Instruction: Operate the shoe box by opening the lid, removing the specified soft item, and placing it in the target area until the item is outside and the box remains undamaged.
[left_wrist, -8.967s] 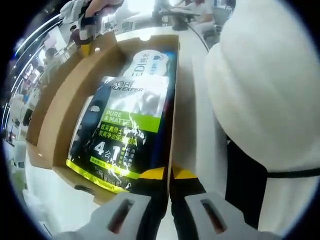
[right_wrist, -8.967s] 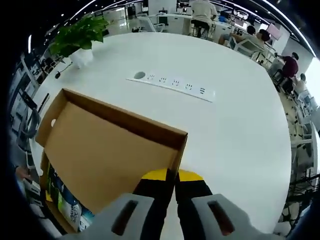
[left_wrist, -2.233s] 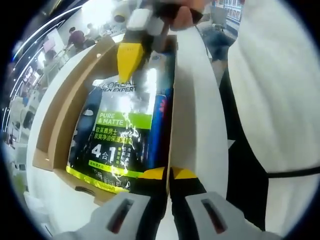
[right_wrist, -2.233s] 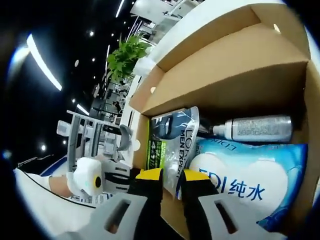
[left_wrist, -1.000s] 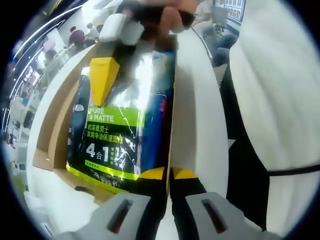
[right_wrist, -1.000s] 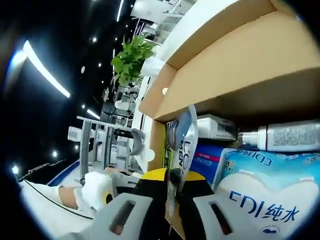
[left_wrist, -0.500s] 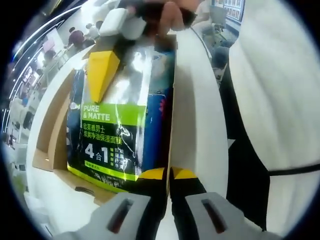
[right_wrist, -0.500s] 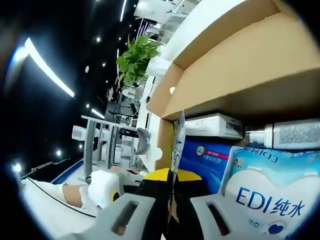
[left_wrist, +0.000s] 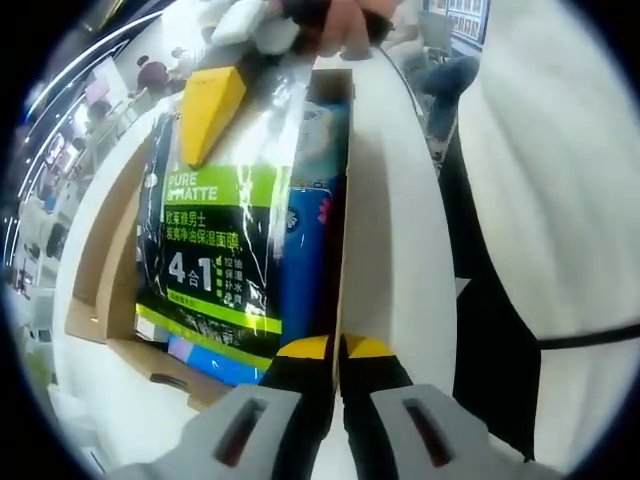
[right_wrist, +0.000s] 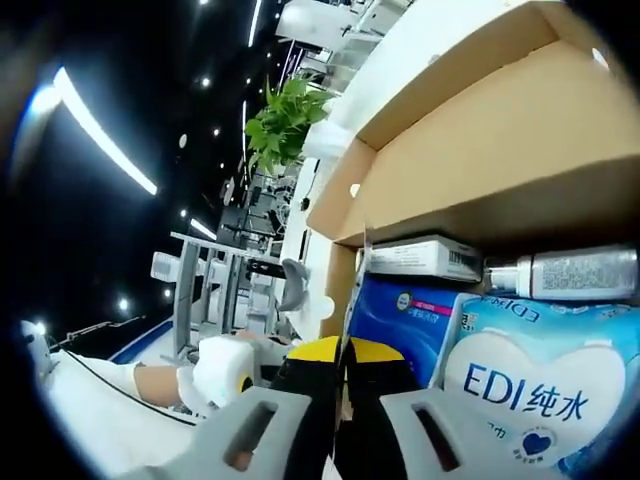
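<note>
Since half a second ago the black and green pouch (left_wrist: 215, 230) has been raised further out of the cardboard box (left_wrist: 95, 300), so that blue packs beneath its lower edge are now uncovered. In the left gripper view the pouch is seen hanging with its long axis running from its top, pinched by the right gripper (left_wrist: 205, 110) near the top of the picture, down toward the near end of the box; its printed face is turned to the camera. The right gripper's yellow-tipped jaws are closed on the pouch's upper edge, with a hand (left_wrist: 335, 20) behind them. In the right gripper view the pouch (right_wrist: 352, 285) is seen edge-on, rising thin between the closed jaws, above a blue pack (right_wrist: 405, 320), a white and blue pack (right_wrist: 525, 395), a small white carton (right_wrist: 420, 255) and a silver bottle (right_wrist: 565, 272) lying inside the box under its raised lid (right_wrist: 480, 150). The left gripper (left_wrist: 337, 350) is held low at the box's near wall beside the white counter (left_wrist: 385, 230), its jaws pressed together on that wall's edge.
</note>
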